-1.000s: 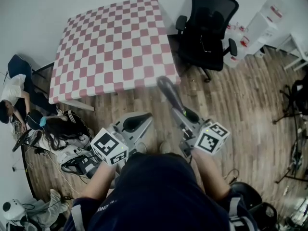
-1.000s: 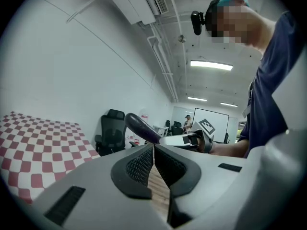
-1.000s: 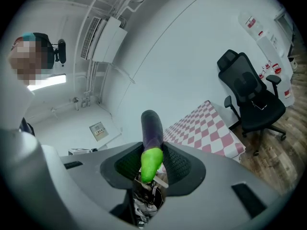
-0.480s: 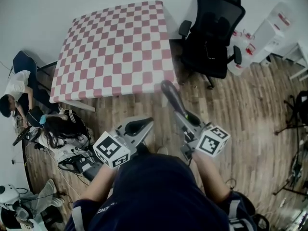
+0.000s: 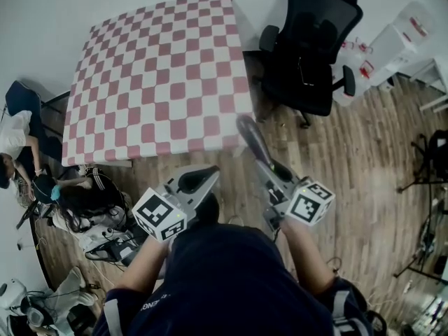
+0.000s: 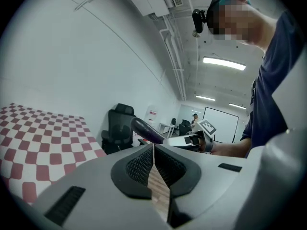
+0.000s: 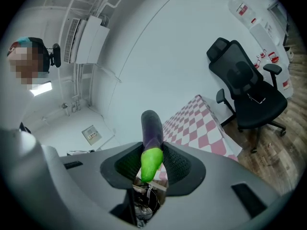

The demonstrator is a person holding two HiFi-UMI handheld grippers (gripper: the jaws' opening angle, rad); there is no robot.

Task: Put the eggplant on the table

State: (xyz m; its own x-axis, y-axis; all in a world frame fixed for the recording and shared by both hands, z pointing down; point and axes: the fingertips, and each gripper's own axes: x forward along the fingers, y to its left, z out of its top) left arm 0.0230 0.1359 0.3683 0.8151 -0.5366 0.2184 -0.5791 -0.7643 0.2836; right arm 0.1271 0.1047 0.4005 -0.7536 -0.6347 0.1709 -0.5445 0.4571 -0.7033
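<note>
The table (image 5: 161,68) looms nearer than a second ago as the person closes in. The left gripper (image 5: 204,176) is clenched, empty. The right gripper (image 5: 271,168) grasps the eggplant (image 5: 250,137) by its green end, its tip now beside the table's near corner, so placing looks close.
</note>
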